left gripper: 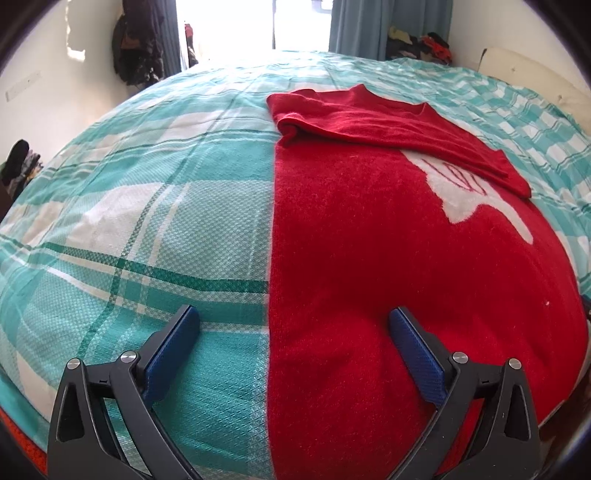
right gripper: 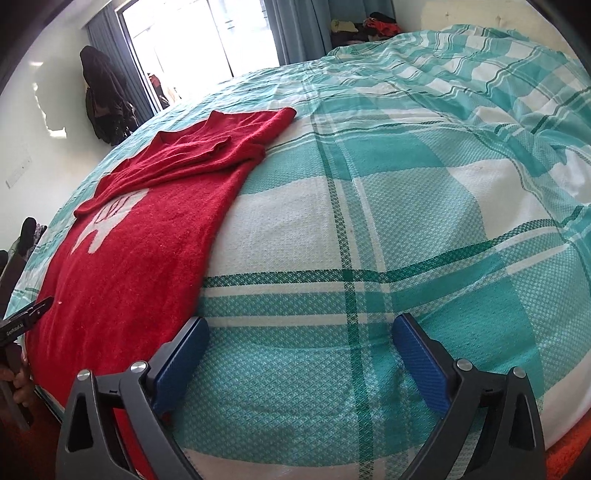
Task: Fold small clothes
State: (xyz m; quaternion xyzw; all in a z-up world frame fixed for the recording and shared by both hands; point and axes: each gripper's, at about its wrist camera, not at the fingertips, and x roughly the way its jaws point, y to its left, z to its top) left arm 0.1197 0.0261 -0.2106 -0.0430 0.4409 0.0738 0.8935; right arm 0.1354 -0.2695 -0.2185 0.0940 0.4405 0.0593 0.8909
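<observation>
A red knitted sweater (left gripper: 388, 280) with a white motif (left gripper: 469, 195) lies flat on the bed, its sleeves folded across the chest near the collar. In the left wrist view my left gripper (left gripper: 293, 317) hovers open over the sweater's left side edge near the hem, one blue pad on the bedspread side, the other over red fabric, nothing pinched. In the right wrist view the sweater (right gripper: 140, 258) lies to the left, and my right gripper (right gripper: 301, 325) stands open over the bedspread just beside the sweater's right edge, holding nothing. The left gripper's tip (right gripper: 29, 314) shows at the far left edge.
A teal and white checked bedspread (left gripper: 147, 221) covers the bed (right gripper: 424, 221), rumpled at the far right. Dark clothes hang on the wall (right gripper: 103, 96) beside a bright window with curtains. A pile of clothes (right gripper: 369, 24) sits at the back. An orange-red floor shows at the bed's near edge.
</observation>
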